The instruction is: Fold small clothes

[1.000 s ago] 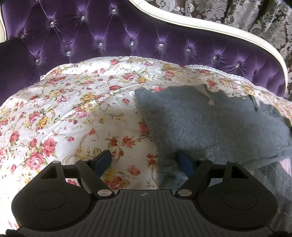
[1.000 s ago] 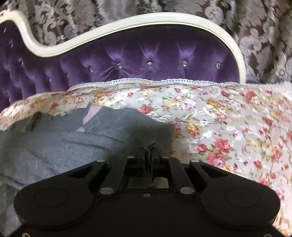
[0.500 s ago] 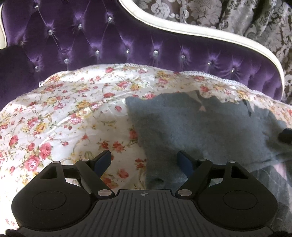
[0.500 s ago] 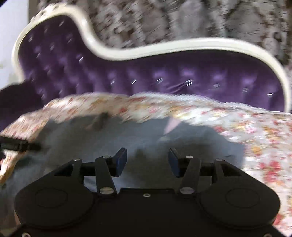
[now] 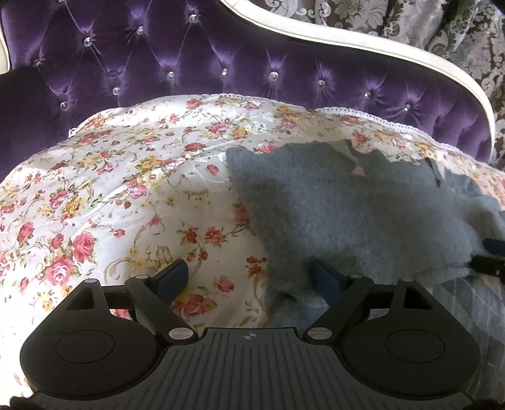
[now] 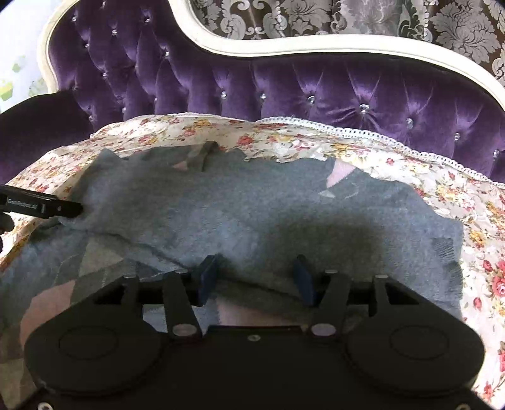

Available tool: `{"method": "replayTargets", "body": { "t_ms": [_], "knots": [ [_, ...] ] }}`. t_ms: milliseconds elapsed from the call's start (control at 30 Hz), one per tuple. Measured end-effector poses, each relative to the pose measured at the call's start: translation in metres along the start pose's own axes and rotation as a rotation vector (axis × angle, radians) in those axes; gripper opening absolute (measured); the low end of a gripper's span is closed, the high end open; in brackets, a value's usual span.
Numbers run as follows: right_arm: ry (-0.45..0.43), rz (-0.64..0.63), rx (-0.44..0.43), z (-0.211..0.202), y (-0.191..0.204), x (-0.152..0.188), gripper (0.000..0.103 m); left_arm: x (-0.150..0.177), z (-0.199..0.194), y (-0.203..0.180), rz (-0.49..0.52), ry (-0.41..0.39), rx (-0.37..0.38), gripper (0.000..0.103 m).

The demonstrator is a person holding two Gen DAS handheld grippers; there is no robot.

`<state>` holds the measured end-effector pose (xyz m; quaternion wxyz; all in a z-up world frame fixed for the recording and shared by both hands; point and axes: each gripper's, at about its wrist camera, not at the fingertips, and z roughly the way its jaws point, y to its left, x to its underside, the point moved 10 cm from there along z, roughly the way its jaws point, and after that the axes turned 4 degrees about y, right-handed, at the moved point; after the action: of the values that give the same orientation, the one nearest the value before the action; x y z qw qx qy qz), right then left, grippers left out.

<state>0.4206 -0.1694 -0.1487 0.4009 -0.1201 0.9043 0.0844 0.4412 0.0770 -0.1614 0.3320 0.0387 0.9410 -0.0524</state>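
A grey knit garment (image 5: 363, 214) lies folded over on the floral sheet (image 5: 126, 189), with a pink and grey argyle side (image 6: 56, 293) showing at its near edge. My left gripper (image 5: 247, 274) hovers at the garment's left edge. Its jaws are opening, one finger (image 5: 318, 274) over the knit and the other over the sheet, gripping nothing. My right gripper (image 6: 255, 269) is over the garment's (image 6: 252, 205) near folded edge. Its jaws are also opening, with cloth below them but not pinched. In each wrist view the other gripper shows at the frame's side.
The sheet covers the seat of a purple tufted sofa (image 5: 221, 63) with a white frame (image 6: 315, 47). A patterned curtain (image 6: 347, 15) hangs behind it. Bare floral sheet lies to the left of the garment and at its right end (image 6: 479, 220).
My right gripper has let go of the garment's corner, opened, and swung left over the middle of the garment. My left gripper has kept its place and its jaws stand slightly wider.
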Motion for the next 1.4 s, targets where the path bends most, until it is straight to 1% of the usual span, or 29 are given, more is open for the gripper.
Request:
{"method": "replayTargets", "body": {
  "t_ms": [67, 133, 200, 233, 267, 300, 333, 467, 533, 567, 600, 667, 733, 767, 833, 900, 967, 1067, 1200, 1300, 1400],
  "knots": [
    [0.017, -0.030, -0.002, 0.002, 0.005, 0.004, 0.064, 0.000, 0.000, 0.000, 0.002, 0.001, 0.000, 0.086],
    [0.025, -0.077, 0.002, 0.004, 0.011, 0.006, 0.071, 0.000, 0.001, 0.001, 0.005, -0.002, -0.001, 0.087],
    [0.036, -0.107, -0.011, 0.006, 0.017, 0.009, 0.086, 0.001, 0.002, 0.000, 0.011, -0.007, 0.001, 0.092],
    [0.035, -0.117, -0.018, 0.008, 0.019, 0.011, 0.090, 0.001, 0.002, -0.002, 0.020, -0.011, 0.004, 0.094],
    [0.037, -0.126, -0.021, 0.009, 0.021, 0.012, 0.096, 0.002, 0.003, -0.003, 0.027, -0.016, 0.010, 0.098],
    [0.039, -0.133, -0.019, 0.009, 0.022, 0.013, 0.100, 0.003, 0.003, -0.003, 0.024, -0.023, 0.017, 0.101],
    [0.041, -0.138, -0.019, 0.009, 0.023, 0.014, 0.102, 0.004, 0.003, -0.004, 0.016, -0.030, 0.020, 0.103],
    [0.037, -0.133, -0.034, 0.007, 0.022, 0.016, 0.102, 0.007, 0.001, -0.006, -0.013, -0.074, 0.007, 0.103],
    [0.036, -0.134, -0.034, 0.006, 0.021, 0.015, 0.102, 0.007, -0.001, -0.006, -0.001, -0.079, 0.023, 0.102],
    [0.041, -0.135, -0.036, 0.006, 0.021, 0.015, 0.102, 0.006, -0.002, -0.006, 0.009, -0.067, 0.040, 0.101],
    [0.049, -0.131, -0.034, 0.003, 0.020, 0.015, 0.102, 0.006, -0.005, -0.005, 0.006, -0.049, 0.063, 0.094],
    [0.056, -0.075, -0.039, -0.010, 0.017, 0.014, 0.101, 0.006, -0.020, 0.000, -0.073, -0.043, 0.116, 0.079],
    [0.036, -0.022, -0.072, -0.034, 0.016, 0.014, 0.100, 0.010, -0.043, 0.005, -0.166, -0.057, 0.172, 0.079],
    [0.009, -0.013, -0.069, -0.050, 0.015, 0.013, 0.100, 0.014, -0.056, 0.006, -0.189, -0.062, 0.178, 0.079],
    [-0.057, -0.003, -0.045, -0.091, 0.012, 0.017, 0.100, 0.026, -0.083, 0.006, -0.173, -0.077, 0.158, 0.079],
    [-0.108, 0.018, -0.041, -0.130, 0.011, 0.026, 0.100, 0.040, -0.110, 0.001, -0.117, -0.097, 0.129, 0.079],
    [-0.143, 0.046, -0.041, -0.164, 0.011, 0.039, 0.100, 0.057, -0.135, -0.004, -0.074, -0.108, 0.107, 0.079],
    [-0.171, 0.102, -0.040, -0.207, 0.014, 0.065, 0.100, 0.085, -0.166, -0.014, -0.052, -0.103, 0.117, 0.079],
    [-0.162, 0.201, -0.060, -0.239, 0.018, 0.097, 0.100, 0.119, -0.182, -0.025, -0.052, -0.061, 0.140, 0.079],
    [-0.133, 0.252, -0.055, -0.247, 0.020, 0.117, 0.100, 0.140, -0.179, -0.029, -0.052, -0.012, 0.136, 0.079],
    [-0.086, 0.291, -0.047, -0.247, 0.023, 0.137, 0.099, 0.160, -0.174, -0.032, -0.062, 0.046, 0.162, 0.075]
  ]
}}
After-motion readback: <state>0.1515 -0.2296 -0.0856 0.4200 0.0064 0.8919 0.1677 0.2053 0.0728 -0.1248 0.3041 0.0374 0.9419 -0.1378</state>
